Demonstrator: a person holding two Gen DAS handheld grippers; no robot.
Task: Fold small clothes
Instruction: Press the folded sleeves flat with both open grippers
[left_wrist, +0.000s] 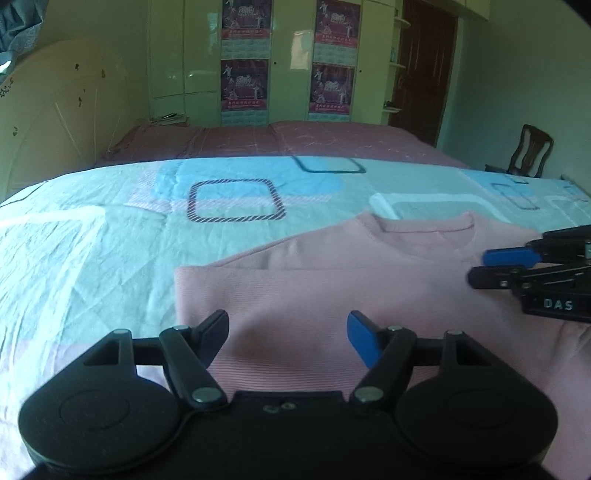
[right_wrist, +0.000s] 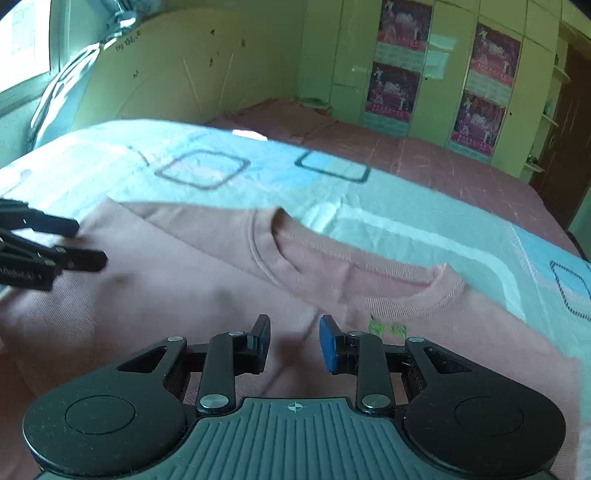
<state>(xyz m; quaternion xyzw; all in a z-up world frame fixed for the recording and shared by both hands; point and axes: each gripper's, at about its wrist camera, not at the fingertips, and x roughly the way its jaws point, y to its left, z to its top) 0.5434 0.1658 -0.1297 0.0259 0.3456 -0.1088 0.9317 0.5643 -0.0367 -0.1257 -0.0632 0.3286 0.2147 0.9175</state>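
A pink ribbed knit top (left_wrist: 332, 291) lies flat on a light blue bedsheet printed with rounded squares (left_wrist: 110, 229), neckline (right_wrist: 354, 280) toward the far side, its left portion folded over the body. The left gripper (left_wrist: 288, 328) hovers low over the near part of the garment, jaws spread wide, nothing between them. The right gripper (right_wrist: 294, 338) is above the chest area just below the collar, beside a small green print (right_wrist: 388, 328); its jaws stand narrowly apart with only a gap of fabric visible beneath, gripping nothing. Beyond the sheet lies a maroon bed cover (left_wrist: 295, 140), then a pale green wardrobe carrying posters (left_wrist: 288, 59)
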